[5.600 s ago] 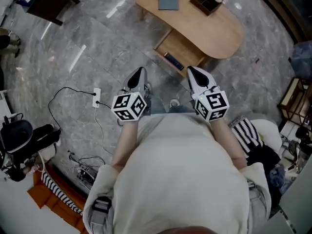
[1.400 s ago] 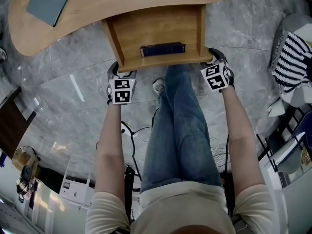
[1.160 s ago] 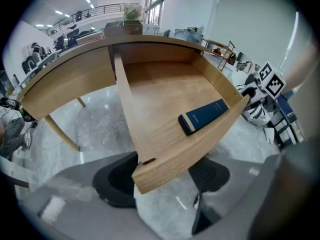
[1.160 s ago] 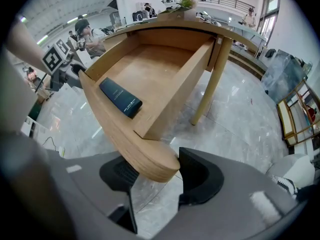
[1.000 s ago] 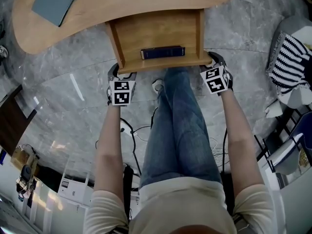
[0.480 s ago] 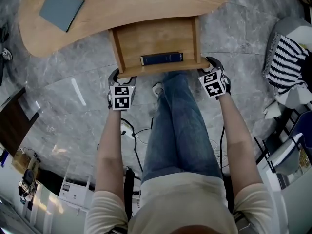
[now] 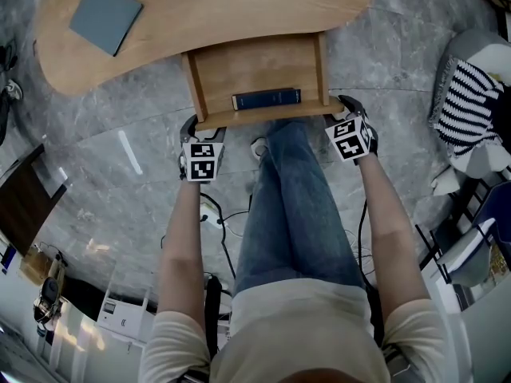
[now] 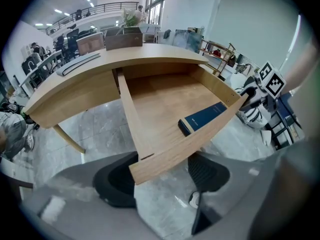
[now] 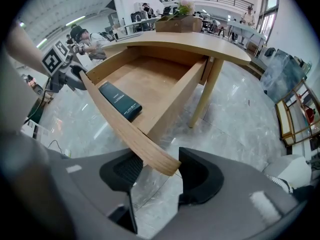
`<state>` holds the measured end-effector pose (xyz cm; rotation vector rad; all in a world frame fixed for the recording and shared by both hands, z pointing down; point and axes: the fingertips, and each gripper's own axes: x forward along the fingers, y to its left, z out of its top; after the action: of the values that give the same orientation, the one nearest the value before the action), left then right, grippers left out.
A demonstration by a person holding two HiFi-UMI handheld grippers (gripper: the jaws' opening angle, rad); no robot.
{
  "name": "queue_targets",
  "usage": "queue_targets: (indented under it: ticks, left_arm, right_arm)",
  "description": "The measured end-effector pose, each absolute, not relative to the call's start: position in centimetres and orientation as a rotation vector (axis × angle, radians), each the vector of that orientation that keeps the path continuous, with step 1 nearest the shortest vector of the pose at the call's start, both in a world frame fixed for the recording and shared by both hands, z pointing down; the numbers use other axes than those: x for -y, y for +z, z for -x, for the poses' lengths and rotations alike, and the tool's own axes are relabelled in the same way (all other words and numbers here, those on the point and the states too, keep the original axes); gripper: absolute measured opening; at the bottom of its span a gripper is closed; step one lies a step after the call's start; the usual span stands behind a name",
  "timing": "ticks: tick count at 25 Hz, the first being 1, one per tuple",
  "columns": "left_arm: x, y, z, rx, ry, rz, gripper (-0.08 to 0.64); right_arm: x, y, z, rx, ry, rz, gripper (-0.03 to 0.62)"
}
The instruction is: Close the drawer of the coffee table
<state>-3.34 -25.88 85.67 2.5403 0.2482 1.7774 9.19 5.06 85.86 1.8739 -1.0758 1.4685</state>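
The wooden coffee table (image 7: 239, 6) has its drawer (image 7: 255, 74) pulled out toward me, with a dark blue book (image 7: 267, 99) lying inside near the front panel (image 7: 263, 116). My left gripper (image 7: 192, 124) is at the front panel's left end and my right gripper (image 7: 345, 104) at its right end. In the left gripper view the panel's corner (image 8: 150, 166) sits between the spread jaws of the left gripper (image 8: 162, 179). The right gripper (image 9: 162, 173) likewise straddles the other corner (image 9: 160, 164). Both are open. The book (image 8: 202, 118) (image 9: 120, 101) shows in both gripper views.
A grey-blue pad (image 7: 105, 18) lies on the tabletop. My legs in jeans (image 7: 291, 206) reach under the drawer between the grippers. Cables (image 7: 223, 210) trail on the marble floor. A striped cloth (image 7: 471, 94) lies to the right, and a table leg (image 9: 207, 91) stands beyond the drawer.
Since 5.6 s ago I have come up to the table and both grippers have reached the drawer front's ends. Over the last second they hold there; the drawer shows no clear shift.
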Motion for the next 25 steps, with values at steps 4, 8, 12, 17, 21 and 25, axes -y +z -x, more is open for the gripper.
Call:
queue_targets:
  ticks: [4,8,12,17,21,25]
  left_arm:
    - [26.3,85.6,2.3,-0.235,1.76,-2.568,0.313]
    - [26.5,85.6,1.3,-0.233,1.749,-2.576,0.313]
    - [26.8,85.5,0.4,-0.226,1.742,-2.582,0.313]
    - [27.1,85.6,-0.6,-0.22,1.743,-2.582,0.314]
    - [27.5,85.6,-1.5,-0.214,1.747,-2.584,0.314]
    - [27.7,85.6,-2.3,-0.206,1.75,-2.578,0.314]
  right_arm:
    - [-4.6,85.8,-10.2,1.075,1.459,-1.876,0.221]
    - [-4.4,85.9,-11.4,1.072,1.445,-1.882,0.221]
    - [-4.1,85.8,-12.3,1.074,1.441,-1.883,0.221]
    - [-3.7,85.8,-13.4,1.079,1.432,-1.886,0.221]
    - [-3.3,85.8,-14.3,1.079,1.427,-1.891,0.221]
    - [-3.1,85.8,-15.2,1.083,1.421,-1.894,0.221]
